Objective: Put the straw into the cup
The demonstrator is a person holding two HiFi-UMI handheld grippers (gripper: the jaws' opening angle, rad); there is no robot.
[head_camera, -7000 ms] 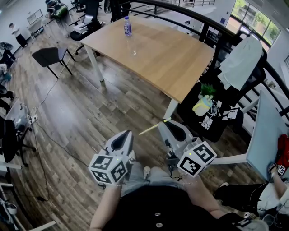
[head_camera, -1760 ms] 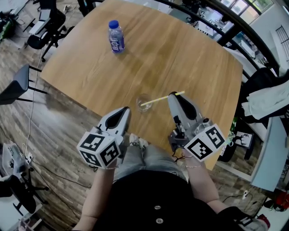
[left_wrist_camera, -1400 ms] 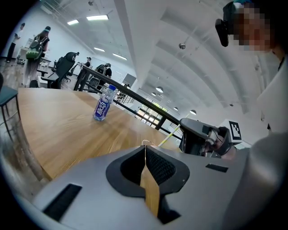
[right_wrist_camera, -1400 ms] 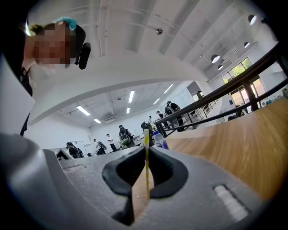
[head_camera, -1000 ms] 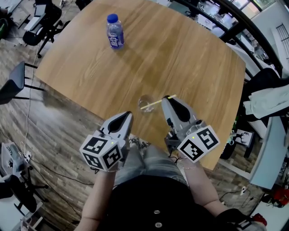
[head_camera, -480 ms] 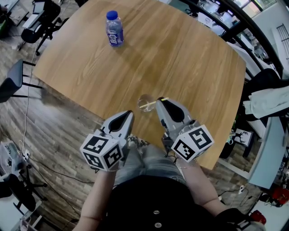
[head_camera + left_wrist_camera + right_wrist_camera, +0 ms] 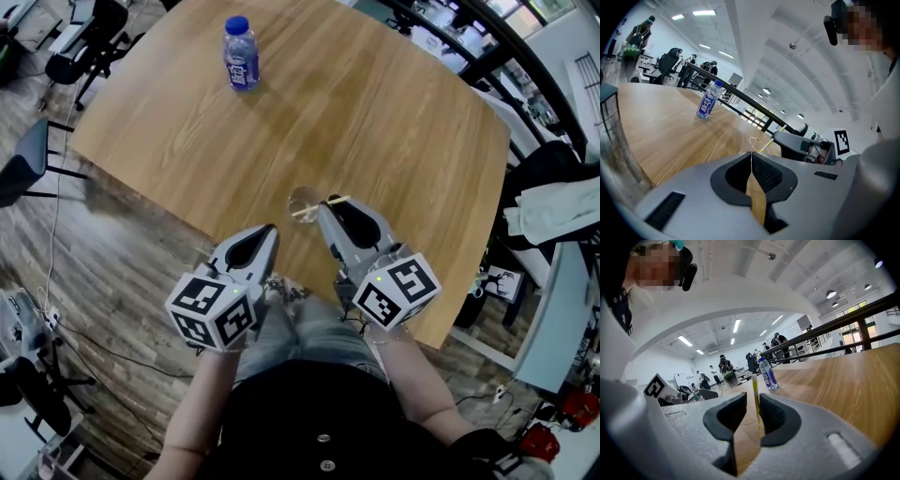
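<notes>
Just ahead of the right tool (image 7: pixel 325 210), the cup (image 7: pixel 294 195) stands near the counter (image 7: pixel 403 122) edge. The straw (image 7: pixel 307 209) sits between that tool's opening jaws, pads not pinching it. Its far end dips into the cup, so this is probably a release. The left tool (image 7: pixel 266 231) is closed and empty, parked beside the right one, clear of the work.
</notes>
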